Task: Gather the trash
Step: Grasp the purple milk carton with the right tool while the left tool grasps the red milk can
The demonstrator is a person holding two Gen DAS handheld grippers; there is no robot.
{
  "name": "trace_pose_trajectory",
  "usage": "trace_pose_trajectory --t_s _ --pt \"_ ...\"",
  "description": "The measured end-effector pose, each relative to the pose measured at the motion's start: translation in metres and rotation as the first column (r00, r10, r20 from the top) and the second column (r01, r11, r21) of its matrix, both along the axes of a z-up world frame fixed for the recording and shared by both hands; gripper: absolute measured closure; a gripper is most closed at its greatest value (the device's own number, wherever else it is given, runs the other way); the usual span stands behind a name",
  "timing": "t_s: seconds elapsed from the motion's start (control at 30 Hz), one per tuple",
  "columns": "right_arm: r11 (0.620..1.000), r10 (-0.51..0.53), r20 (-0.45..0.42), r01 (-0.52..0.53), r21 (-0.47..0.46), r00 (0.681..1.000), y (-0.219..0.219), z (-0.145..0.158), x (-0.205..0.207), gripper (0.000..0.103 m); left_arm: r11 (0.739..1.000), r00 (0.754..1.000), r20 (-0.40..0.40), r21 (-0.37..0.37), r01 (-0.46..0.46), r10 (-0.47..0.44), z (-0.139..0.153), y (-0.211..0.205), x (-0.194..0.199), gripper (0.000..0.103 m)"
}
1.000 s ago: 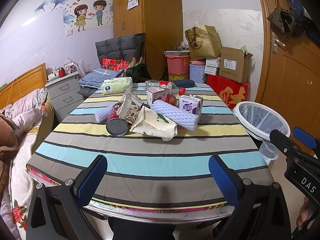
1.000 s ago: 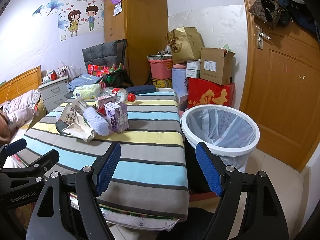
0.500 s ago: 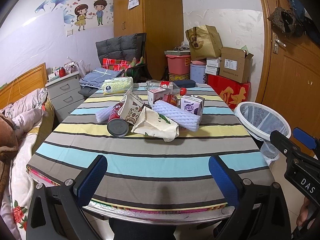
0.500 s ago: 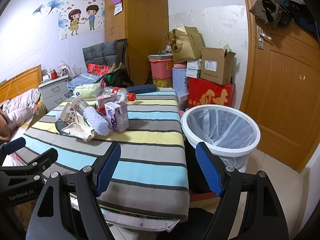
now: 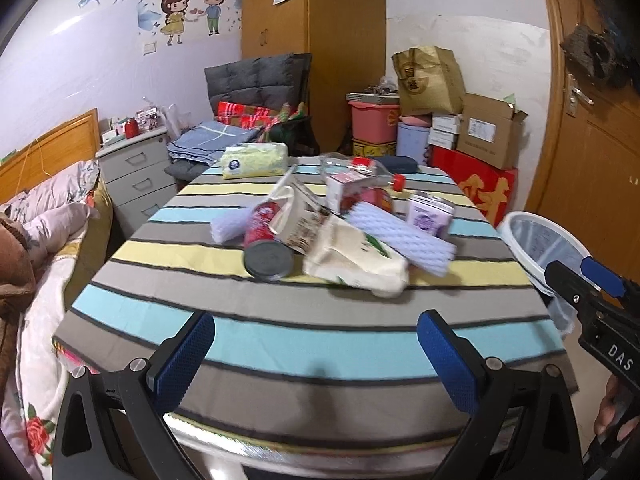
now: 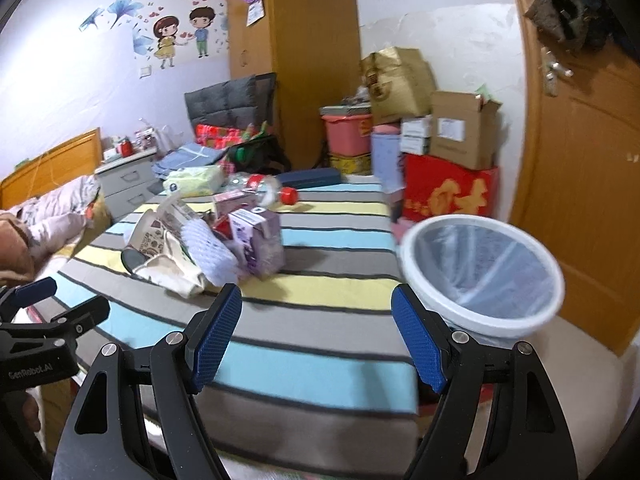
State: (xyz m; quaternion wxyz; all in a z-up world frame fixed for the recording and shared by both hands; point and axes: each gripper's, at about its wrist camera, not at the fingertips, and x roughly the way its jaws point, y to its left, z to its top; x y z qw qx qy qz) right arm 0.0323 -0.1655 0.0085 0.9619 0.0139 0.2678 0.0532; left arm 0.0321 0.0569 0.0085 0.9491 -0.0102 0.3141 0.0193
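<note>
Jaws of left gripper (image 5: pixel 316 354) and right gripper (image 6: pixel 316 336) are being held wide, empty, before trash pile (image 5: pixel 336 236) on table (image 5: pixel 280 340).

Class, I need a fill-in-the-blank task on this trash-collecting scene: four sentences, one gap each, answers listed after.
1. The tablecloth has a pattern of ____.
2. The white bin stands on the ____, beside the table.
3. The jaws of the left gripper and the right gripper both stand ____.
4. The cap on the clear bottle is ____.

Answers: stripes; floor; open; red
</note>
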Motion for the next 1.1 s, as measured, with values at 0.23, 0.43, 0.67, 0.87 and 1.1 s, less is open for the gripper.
trace_pose_trajectory --t_s 0.23,0.43,0.67,0.87,1.1 --pt "1.0 0.026 -0.034 -0.026 0.011 0.999 0.013 0.0 0.041 0.024 0.998 0.999 -0.017 -0.044 -0.039 0.038 0.003 0.045 0.041 0.0" --pt "0.999 0.046 -0.053 -0.046 -0.004 0.998 0.023 -0.001 0.066 0.024 0.995 0.997 -0.049 -0.082 -0.056 0.052 0.0 0.077 0.081 0.0" --pt "0.997 0.078 -0.105 -0.075 0.029 0.991 0.025 -0.006 0.08 0.024 0.99 0.994 -0.105 -0.129 -0.054 0.041 -0.012 0.093 0.118 0.0" --pt "0.993 0.117 -0.115 -0.115 0.024 0.987 0.029 -0.002 0.09 0.041 0.98 0.992 -0.109 -0.183 -0.079 0.06 -0.013 0.106 0.132 0.002" --pt "0.987 0.163 -0.143 -0.162 0.021 0.976 0.036 -0.003 0.102 0.054 0.975 0.99 -0.126 -0.203 -0.092 0.067 -0.015 0.119 0.138 0.003"
